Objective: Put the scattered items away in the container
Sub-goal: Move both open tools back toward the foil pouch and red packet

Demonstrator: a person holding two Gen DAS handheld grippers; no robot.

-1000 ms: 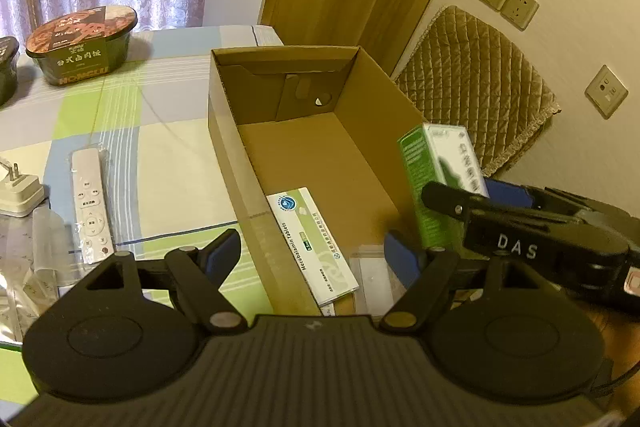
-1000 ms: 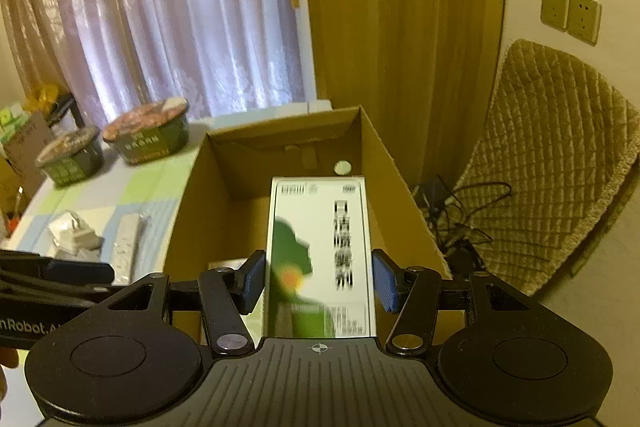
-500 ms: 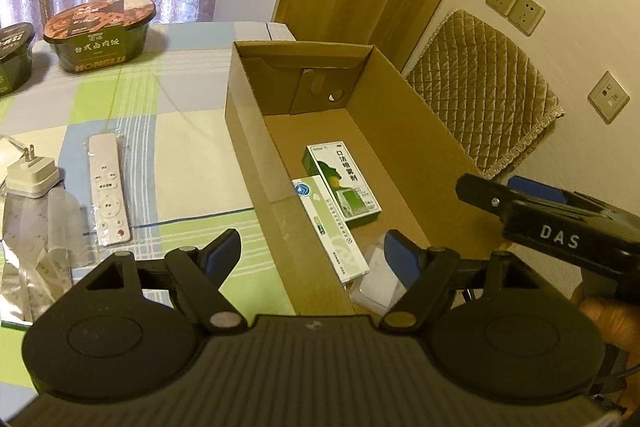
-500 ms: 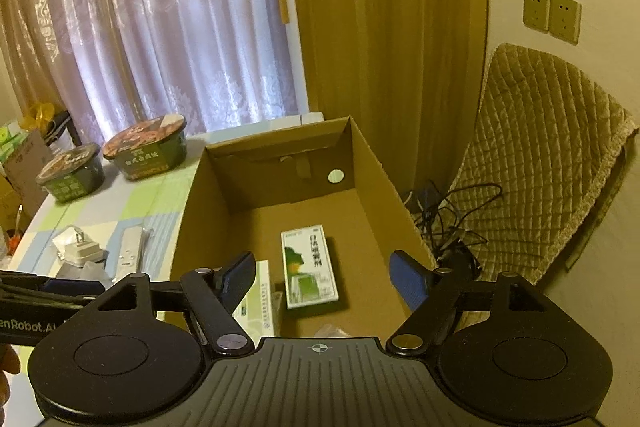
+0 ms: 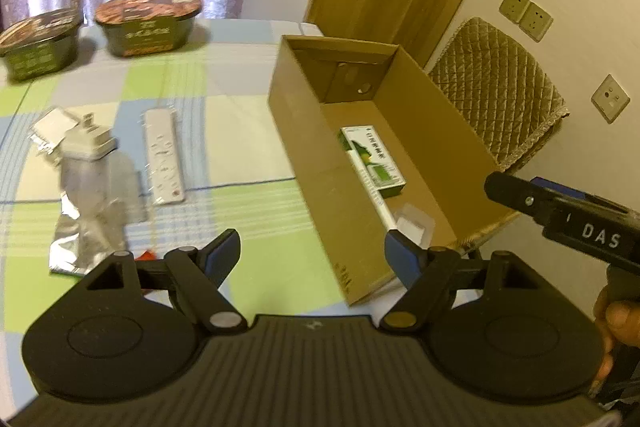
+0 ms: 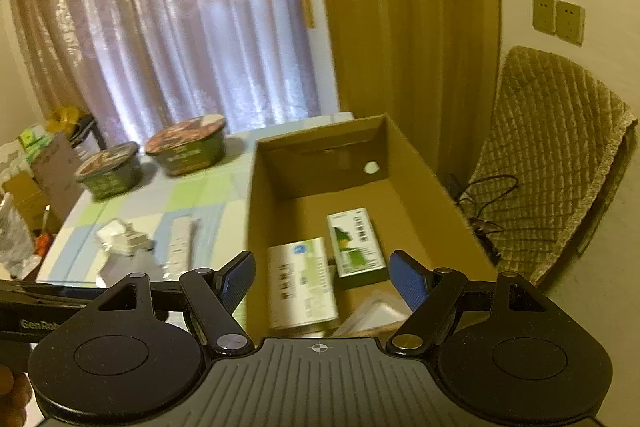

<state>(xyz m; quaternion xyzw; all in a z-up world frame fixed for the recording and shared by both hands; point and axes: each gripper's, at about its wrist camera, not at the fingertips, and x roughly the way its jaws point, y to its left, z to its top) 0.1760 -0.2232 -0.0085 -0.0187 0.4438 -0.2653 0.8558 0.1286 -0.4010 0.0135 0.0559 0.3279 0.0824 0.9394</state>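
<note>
Both grippers, left (image 5: 312, 253) and right (image 6: 322, 273), are hanging wide and empty, so I'm guessing the remote (image 5: 163, 155), centre-left, wants a square, lengthwise-centred pinch before heading into the box (image 5: 304, 147).

Remote (image 5: 164, 157) left of box (image 5: 320, 163)

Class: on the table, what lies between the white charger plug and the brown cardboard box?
The white remote control, flat on the checked tablecloth; clearest in the left wrist view.
</note>
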